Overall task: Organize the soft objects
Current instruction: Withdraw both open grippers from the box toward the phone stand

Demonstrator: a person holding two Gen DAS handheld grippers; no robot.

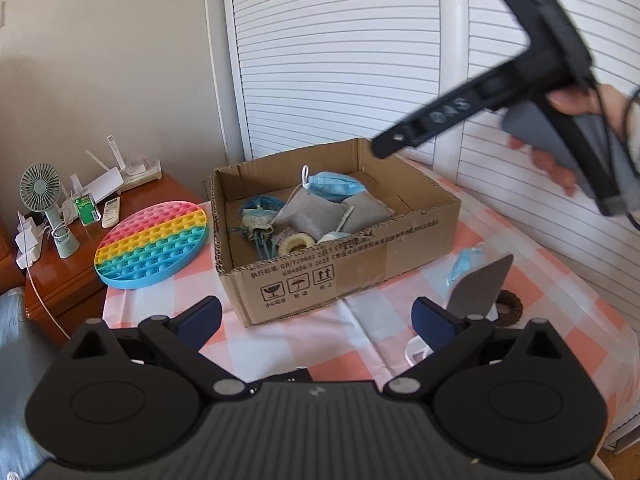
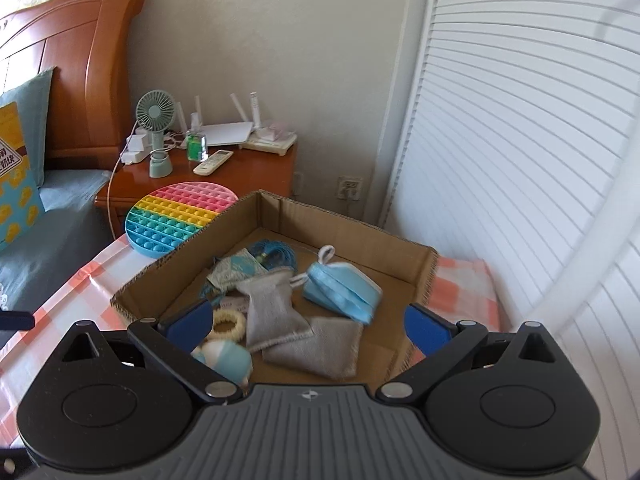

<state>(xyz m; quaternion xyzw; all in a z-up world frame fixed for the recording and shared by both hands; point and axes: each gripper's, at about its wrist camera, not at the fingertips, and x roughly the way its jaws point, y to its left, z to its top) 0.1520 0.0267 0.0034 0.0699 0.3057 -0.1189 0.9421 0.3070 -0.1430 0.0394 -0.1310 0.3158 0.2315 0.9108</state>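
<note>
Above box (image 2: 160, 276), right claw (image 2: 308, 326) agape

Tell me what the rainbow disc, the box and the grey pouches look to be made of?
Rainbow disc: probably silicone, matte, moulded in rows of domed bubbles.
Box: brown corrugated cardboard; fluted edges show along the rim.
Grey pouches: woven fabric, seemingly felt-like, with pale stitched edges and a soft sag.

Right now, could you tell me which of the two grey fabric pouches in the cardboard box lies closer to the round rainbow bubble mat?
The grey fabric pouch beside the cream ring; the other grey pouch lies further from the rainbow mat.
</note>
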